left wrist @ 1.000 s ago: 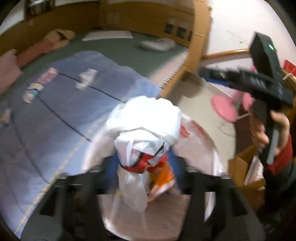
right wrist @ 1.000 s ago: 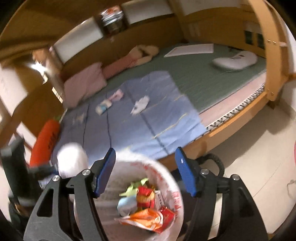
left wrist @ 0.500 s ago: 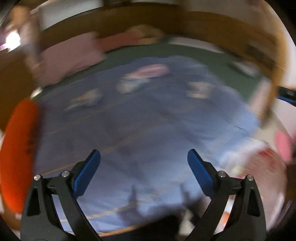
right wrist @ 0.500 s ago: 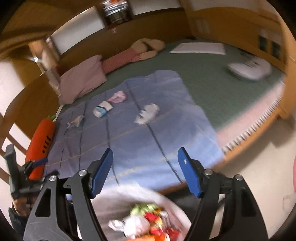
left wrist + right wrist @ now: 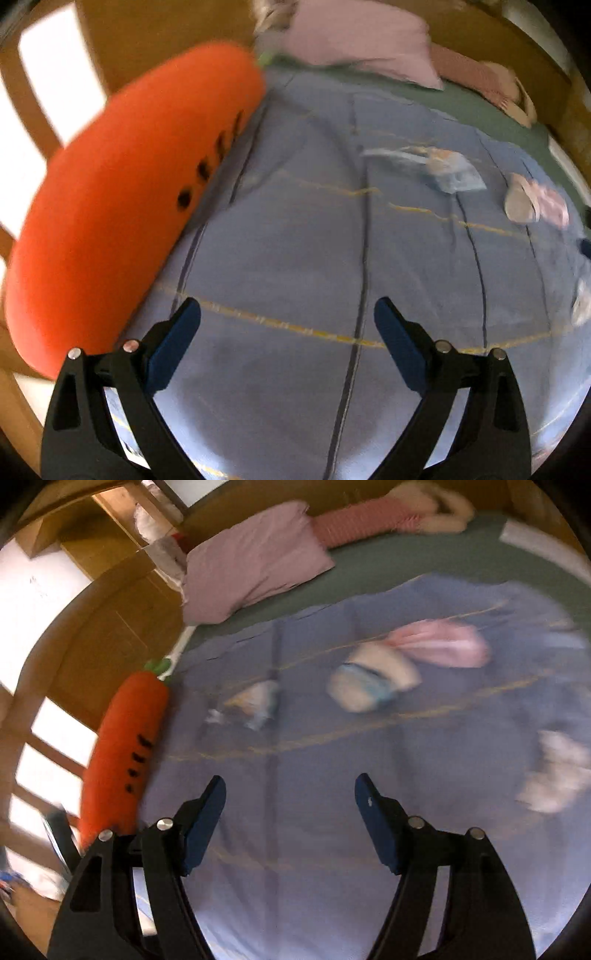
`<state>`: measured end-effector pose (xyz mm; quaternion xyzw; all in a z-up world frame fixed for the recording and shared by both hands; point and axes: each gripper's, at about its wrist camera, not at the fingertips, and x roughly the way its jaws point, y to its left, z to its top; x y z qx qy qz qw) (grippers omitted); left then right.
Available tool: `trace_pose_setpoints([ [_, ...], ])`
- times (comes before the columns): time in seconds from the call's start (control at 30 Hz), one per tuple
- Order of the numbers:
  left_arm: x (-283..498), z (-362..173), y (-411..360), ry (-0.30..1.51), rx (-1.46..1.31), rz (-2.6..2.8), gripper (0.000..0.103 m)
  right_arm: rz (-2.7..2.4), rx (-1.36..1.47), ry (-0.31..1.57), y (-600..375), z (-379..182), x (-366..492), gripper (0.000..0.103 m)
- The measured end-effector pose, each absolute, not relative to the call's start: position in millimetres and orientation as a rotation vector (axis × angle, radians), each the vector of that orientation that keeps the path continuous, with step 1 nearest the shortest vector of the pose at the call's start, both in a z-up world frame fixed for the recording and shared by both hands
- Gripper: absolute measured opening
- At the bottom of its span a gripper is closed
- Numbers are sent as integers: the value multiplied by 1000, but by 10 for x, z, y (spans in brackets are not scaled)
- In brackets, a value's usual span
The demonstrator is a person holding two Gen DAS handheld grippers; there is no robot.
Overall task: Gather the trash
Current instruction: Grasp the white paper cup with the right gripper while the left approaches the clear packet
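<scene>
Several bits of trash lie scattered on the blue blanket (image 5: 295, 849) that covers the near part of the bed: a crumpled pale wrapper (image 5: 255, 699) nearest the carrot, a white-and-blue cup-like piece (image 5: 373, 683) further right, a pink wrapper (image 5: 439, 644) just behind it and seemingly touching it, and a white crumpled tissue (image 5: 557, 775) at the right edge, apart from the rest. All are blurred, so print and exact shape cannot be made out. In the left wrist view the pale wrapper (image 5: 439, 170) and the white and pink pieces (image 5: 532, 205) sit far up the blanket (image 5: 295, 258), well ahead of the fingers. A second ago both cameras looked into a white-lined bin of wrappers, and the left gripper pinched a white bag over it; now the bin and the bag are out of sight, both views look down on the blanket, and the left jaws have spread wide. The left gripper (image 5: 288, 332) stands empty with fingers apart above bare blanket. The right gripper (image 5: 290, 797) also has its fingers spread, nothing between them. A plush carrot (image 5: 125, 746) lies along the blanket's left edge against the wooden bed rail (image 5: 92, 627), and it looms close beside the left gripper. A pink pillow (image 5: 255, 565) and a striped plush toy (image 5: 388, 520) rest on the green mattress (image 5: 424, 565) beyond. Nothing blocks the trash.
</scene>
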<state>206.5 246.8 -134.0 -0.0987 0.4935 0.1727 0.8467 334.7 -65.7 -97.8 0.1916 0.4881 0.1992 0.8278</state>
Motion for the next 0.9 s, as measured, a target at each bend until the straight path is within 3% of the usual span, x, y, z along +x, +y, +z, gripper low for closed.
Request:
trace_pose_setpoints([
  [0.27, 1918, -1183, 2684, 992, -252, 389, 94, 226, 470, 1060, 90, -1625, 4138, 67],
  [0.33, 1941, -1200, 2773, 1011, -288, 398, 94, 226, 496, 1058, 146, -1702, 4184, 55],
  [0.4, 1954, -1232, 2854, 1014, -329, 403, 94, 239, 503, 1075, 175, -1758, 4167, 17],
  [0.43, 1948, -1223, 2887, 1010, -353, 402, 94, 262, 520, 1085, 170, -1764, 4119, 10],
  [0.5, 1928, -1196, 2924, 997, -381, 398, 94, 353, 573, 1105, 93, -1714, 3954, 6],
  [0.63, 1921, -1164, 2943, 977, -401, 395, 94, 636, 545, 1193, 132, -1642, 3625, 5],
  [0.73, 1905, -1163, 2960, 972, -424, 399, 94, 875, 317, 1306, 309, -1584, 3275, 5],
  [0.8, 1921, -1191, 2931, 984, -415, 393, 94, 877, 145, 1282, 238, -1475, 3121, 7],
  [0.83, 1925, -1205, 2904, 995, -408, 388, 94, 849, 136, 1255, 159, -1421, 3141, 12],
  [0.87, 1926, -1221, 2881, 1002, -404, 379, 94, 784, 170, 1203, -43, -1323, 3214, 31],
  [0.9, 1933, -1237, 2858, 1007, -400, 372, 94, 729, 196, 1169, -174, -1270, 3250, 58],
])
